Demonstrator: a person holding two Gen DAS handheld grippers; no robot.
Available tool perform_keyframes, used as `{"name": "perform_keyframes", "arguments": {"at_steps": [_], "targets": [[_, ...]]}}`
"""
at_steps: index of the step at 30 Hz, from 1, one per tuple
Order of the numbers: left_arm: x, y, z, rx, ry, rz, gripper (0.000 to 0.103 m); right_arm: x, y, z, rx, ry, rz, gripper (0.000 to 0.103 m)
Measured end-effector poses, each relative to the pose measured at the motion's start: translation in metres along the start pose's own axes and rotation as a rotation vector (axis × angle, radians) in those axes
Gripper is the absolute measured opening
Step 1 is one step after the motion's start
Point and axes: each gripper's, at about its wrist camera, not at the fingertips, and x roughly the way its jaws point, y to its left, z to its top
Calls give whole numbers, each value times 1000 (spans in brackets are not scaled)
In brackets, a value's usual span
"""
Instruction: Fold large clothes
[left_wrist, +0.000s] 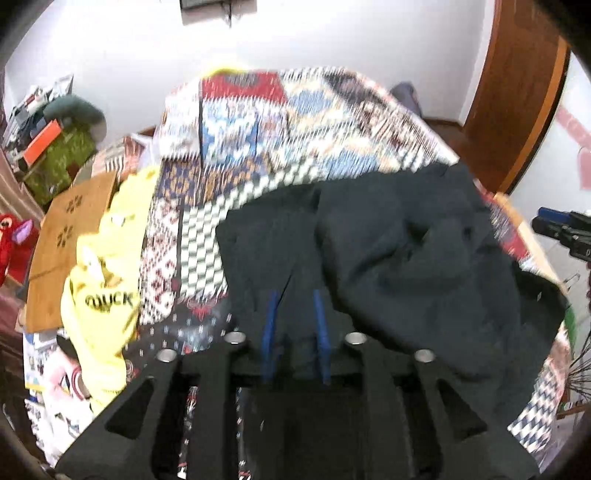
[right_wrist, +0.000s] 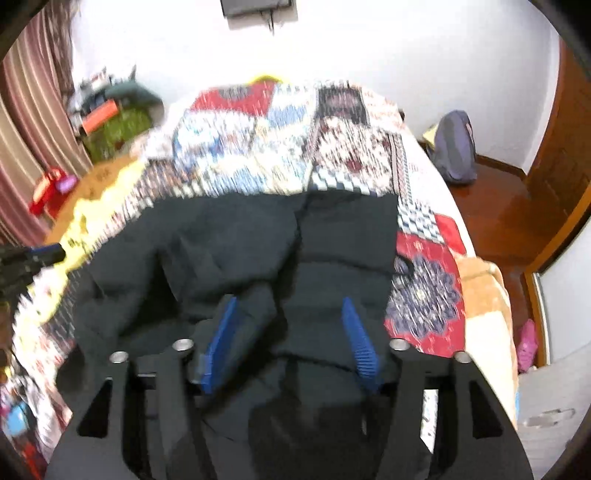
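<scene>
A large dark navy garment (left_wrist: 399, 258) lies crumpled on a patchwork bedspread (left_wrist: 258, 122); it also fills the middle of the right wrist view (right_wrist: 295, 240). My left gripper (left_wrist: 295, 295) has its blue fingers close together with a fold of the dark cloth between them. My right gripper (right_wrist: 288, 301) is open, its blue fingers spread wide just above the garment with cloth bunched between them. The right gripper shows at the right edge of the left wrist view (left_wrist: 561, 229); the left gripper shows at the left edge of the right wrist view (right_wrist: 33, 254).
A yellow garment with black lettering (left_wrist: 107, 280) lies left of the dark one. A brown cardboard sheet (left_wrist: 70, 240), a red toy (left_wrist: 14, 243) and cluttered boxes (left_wrist: 55, 147) are at the left. A backpack (right_wrist: 454, 151) sits on the wooden floor by the door (right_wrist: 569, 155).
</scene>
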Motion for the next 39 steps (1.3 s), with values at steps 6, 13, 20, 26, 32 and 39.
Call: {"name": "perform_keyframes", "arguments": {"at_steps": [6, 13, 20, 26, 32, 39], "targets": [[5, -40, 16, 46, -48, -75, 51, 24, 24, 1, -9, 16, 52, 70], [72, -68, -16, 84, 102, -46, 52, 86, 44, -46, -88, 252, 18, 70], [84, -62, -40, 80, 92, -36, 53, 87, 36, -60, -55, 289, 31, 73], [69, -58, -41, 65, 113, -23, 54, 65, 35, -62, -73, 247, -2, 73], [33, -32, -45, 1, 82, 8, 58, 33, 27, -62, -80, 176, -31, 73], [-2, 13, -66, -77, 63, 89, 65, -2, 6, -67, -71, 104, -78, 74]]}}
